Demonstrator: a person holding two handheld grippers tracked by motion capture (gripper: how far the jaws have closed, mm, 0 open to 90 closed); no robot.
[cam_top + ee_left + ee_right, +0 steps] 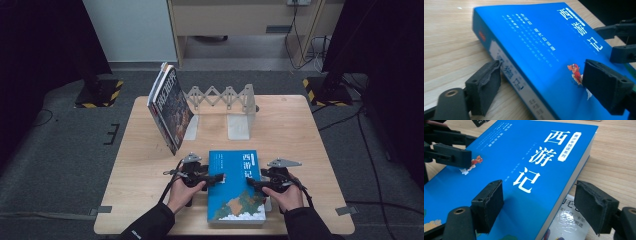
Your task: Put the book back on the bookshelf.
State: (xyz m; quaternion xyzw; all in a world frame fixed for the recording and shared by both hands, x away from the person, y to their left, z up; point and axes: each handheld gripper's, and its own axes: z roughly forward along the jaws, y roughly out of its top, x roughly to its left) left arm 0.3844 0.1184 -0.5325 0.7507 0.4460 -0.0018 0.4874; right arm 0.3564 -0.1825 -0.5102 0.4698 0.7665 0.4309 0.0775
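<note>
Both tools, the left tool (216,178) and right tool (254,182), are straddling opposite edges of the thick blue paperback book (235,185) lying flat on the wooden worktop (300,130), jaws apart, so closing looks next before lifting.

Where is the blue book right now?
In the high view the blue book lies flat at the table's near edge, between the left gripper and right gripper.

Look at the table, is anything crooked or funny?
Yes. The dark-covered book stands tilted on one corner against the left plate of the metal bookend rack instead of upright. Also, a glossy booklet peeks out from under the blue book, which both open grippers straddle at its edges.
</note>
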